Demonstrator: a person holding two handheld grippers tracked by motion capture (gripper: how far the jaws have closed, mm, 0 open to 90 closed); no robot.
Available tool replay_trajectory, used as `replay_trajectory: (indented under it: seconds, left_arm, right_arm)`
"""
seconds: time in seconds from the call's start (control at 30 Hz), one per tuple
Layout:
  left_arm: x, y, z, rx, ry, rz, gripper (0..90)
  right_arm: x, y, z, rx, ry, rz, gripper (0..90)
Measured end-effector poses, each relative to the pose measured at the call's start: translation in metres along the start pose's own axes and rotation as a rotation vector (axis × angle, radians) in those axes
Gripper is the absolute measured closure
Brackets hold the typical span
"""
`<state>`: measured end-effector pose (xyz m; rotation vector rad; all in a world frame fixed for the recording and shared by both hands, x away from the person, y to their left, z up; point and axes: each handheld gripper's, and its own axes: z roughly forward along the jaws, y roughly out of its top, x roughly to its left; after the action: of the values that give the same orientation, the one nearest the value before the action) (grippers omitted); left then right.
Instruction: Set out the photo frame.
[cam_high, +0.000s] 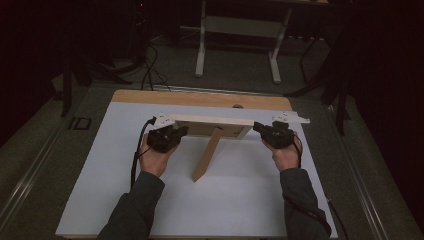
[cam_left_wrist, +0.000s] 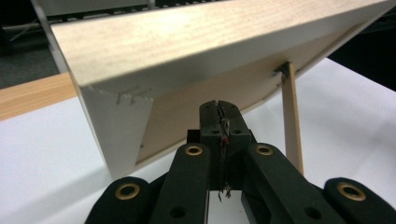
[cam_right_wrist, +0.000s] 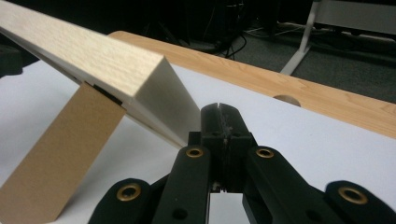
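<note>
Pale wooden picture frame (cam_high: 212, 121) stands on the white desk (cam_high: 240, 200), its back to the person, propped on a flat brown easel leg (cam_high: 206, 155). The high view shows the left gripper (cam_high: 183, 131) and the right gripper (cam_high: 257, 127) at the frame's two ends. The left gripper view shows closed jaws, holding nothing, before the smooth backing board (cam_left_wrist: 205, 100). The right gripper view shows closed, empty jaws beside the frame's grained corner and a round hole (cam_right_wrist: 286, 99) in the desk's wooden edge.
</note>
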<state>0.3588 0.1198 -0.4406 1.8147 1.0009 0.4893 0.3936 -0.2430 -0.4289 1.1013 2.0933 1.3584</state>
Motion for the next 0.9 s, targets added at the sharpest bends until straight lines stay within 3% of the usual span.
replay_trajectory:
  seconds: [0.33, 0.9]
  left_arm:
    - [0.0, 0.006, 0.002, -0.002, 0.009, -0.002, 90.0]
    - [-0.003, 0.01, 0.011, 0.022, 0.006, 0.013, 90.0]
  right_arm:
    - [0.001, 0.014, 0.001, -0.021, 0.0, 0.01, 89.7]
    - [0.0, 0.023, 0.005, -0.027, 0.015, 0.021, 89.7]
